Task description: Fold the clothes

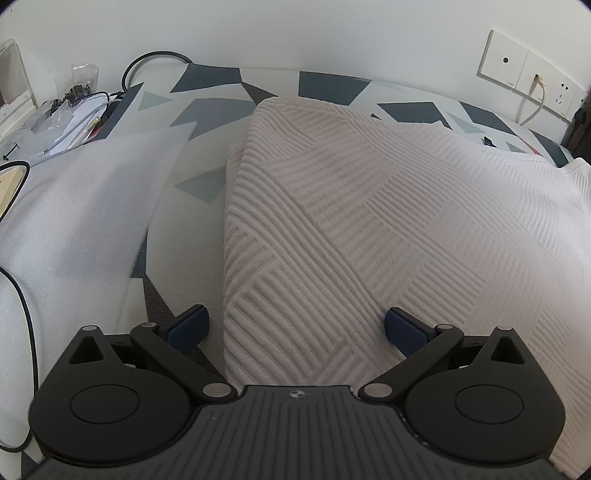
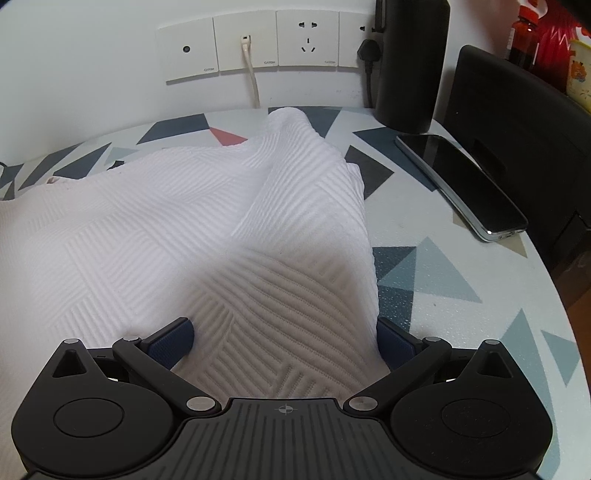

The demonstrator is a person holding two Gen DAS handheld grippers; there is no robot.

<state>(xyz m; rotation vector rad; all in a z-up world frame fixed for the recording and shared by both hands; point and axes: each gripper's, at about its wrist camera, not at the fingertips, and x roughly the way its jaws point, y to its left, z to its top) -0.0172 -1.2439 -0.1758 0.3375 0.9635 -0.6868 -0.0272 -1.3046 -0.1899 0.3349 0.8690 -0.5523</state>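
Left wrist view showed your left gripper (image 1: 295, 326) spread wide over the pale ribbed garment (image 1: 369, 221) on the patterned table (image 1: 207, 103), foam sheet (image 1: 85, 206) and cables (image 1: 22, 236) alongside, while your right gripper (image 2: 284, 339), likewise released, straddled a fold near a phone (image 2: 461, 184).

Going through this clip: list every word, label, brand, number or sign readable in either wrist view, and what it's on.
Small grey brand marks at the lower edges of the wall socket plates: too small and blurred to read in either view.
Red packaging and yellow container at top right of the right wrist view: printed graphics, no legible words.
Brown bottle: no readable label.
Phone: screen dark, no text.
White textured garment: no tag or print visible.
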